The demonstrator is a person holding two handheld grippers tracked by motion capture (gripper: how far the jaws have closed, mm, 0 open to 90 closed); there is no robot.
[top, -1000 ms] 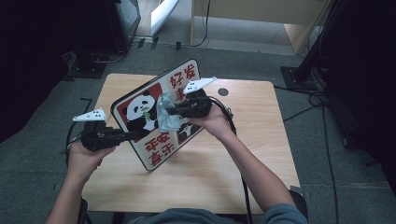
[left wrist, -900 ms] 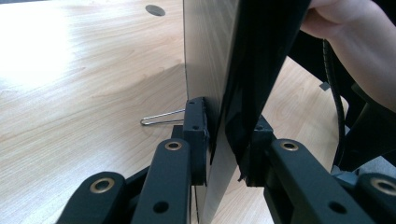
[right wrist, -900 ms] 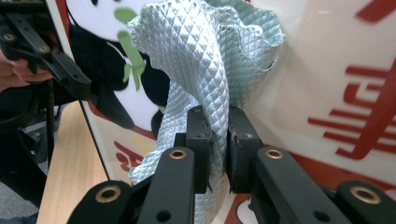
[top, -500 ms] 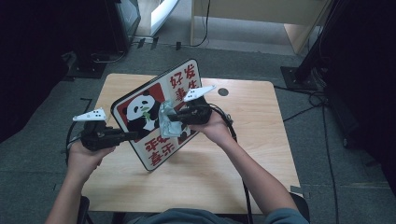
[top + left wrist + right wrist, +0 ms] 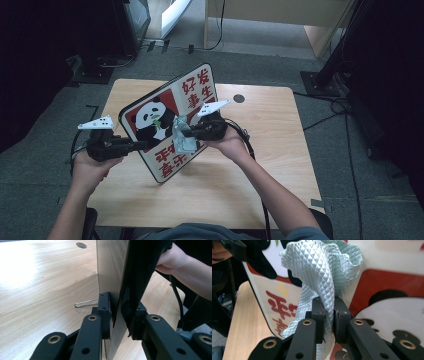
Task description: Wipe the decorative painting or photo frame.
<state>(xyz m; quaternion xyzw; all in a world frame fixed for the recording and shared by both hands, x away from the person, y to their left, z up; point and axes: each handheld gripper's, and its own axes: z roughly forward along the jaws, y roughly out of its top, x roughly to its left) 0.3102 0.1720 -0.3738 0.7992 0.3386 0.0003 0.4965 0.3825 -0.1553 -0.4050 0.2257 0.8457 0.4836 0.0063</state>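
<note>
I have the panda sign (image 5: 170,120) tilted up over the wooden table (image 5: 260,165), its lower edge near the tabletop. It is a flat board with rounded corners, a black-and-white panda on red panels, and red characters on cream. My left gripper (image 5: 145,145) pinches the board's thin edge (image 5: 117,315), a jaw on each face. My right gripper (image 5: 186,132) is clamped on a pale grey-green quilted cloth (image 5: 322,272), bunched and pressed against the sign's printed face just beside the panda.
</note>
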